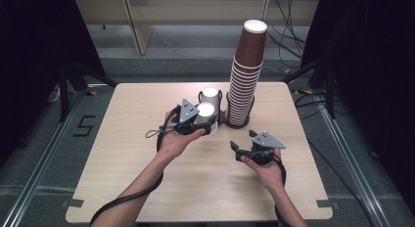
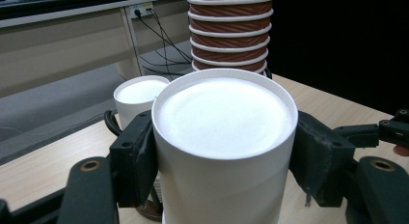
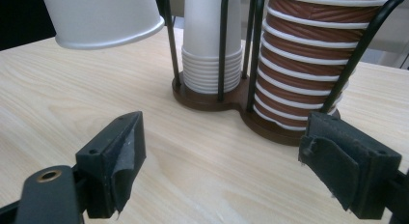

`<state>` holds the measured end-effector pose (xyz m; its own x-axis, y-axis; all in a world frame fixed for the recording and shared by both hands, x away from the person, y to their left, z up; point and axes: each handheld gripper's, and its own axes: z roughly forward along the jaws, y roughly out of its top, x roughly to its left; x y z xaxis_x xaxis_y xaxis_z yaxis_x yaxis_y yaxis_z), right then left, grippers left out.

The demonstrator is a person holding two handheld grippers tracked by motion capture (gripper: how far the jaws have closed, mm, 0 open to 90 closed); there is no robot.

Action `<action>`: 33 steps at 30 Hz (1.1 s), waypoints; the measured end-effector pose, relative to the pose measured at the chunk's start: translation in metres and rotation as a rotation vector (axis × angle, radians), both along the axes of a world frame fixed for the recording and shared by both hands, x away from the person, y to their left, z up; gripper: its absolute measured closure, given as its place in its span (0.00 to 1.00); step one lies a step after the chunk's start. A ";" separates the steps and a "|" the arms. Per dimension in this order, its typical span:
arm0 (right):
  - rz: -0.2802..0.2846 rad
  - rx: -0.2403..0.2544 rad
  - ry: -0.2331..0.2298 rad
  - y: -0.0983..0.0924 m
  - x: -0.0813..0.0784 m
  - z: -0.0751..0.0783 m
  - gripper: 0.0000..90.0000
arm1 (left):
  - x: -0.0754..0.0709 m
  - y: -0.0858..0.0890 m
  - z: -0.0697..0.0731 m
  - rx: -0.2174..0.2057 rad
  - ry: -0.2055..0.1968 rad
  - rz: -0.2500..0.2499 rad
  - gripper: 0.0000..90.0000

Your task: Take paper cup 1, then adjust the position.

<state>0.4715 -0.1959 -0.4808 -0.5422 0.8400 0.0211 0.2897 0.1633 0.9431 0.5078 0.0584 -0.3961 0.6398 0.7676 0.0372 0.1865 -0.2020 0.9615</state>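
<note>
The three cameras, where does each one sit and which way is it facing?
High view: above the table's near side, looking forward and down; both forearms, left claw, right claw.
Left gripper view: on the left claw, its jaws clamping an upside-down white cup.
Right gripper view: on the right claw, low over the table, jaws apart, facing the cup holder.
All views share the brown cup stack.

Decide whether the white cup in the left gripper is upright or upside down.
Upside down. The white cup shows its flat base on top, and in the right gripper view its rolled rim faces the table.
</note>
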 end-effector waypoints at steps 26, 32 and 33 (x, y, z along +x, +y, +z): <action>0.061 0.002 -0.011 0.005 -0.014 0.002 0.17 | -0.015 -0.011 -0.027 -0.086 0.043 -0.001 0.35; 0.082 0.010 -0.016 0.010 -0.017 0.006 0.17 | -0.016 -0.012 -0.031 -0.119 0.058 -0.004 0.35; 0.080 -0.006 -0.035 0.010 -0.017 0.007 0.17 | -0.016 -0.013 -0.031 -0.124 0.058 -0.004 0.35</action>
<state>0.4543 -0.1855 -0.4741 -0.6077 0.7942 -0.0036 0.2425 0.1899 0.9514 0.4913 0.0455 -0.4276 0.6409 0.7618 -0.0944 0.2416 -0.0834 0.9668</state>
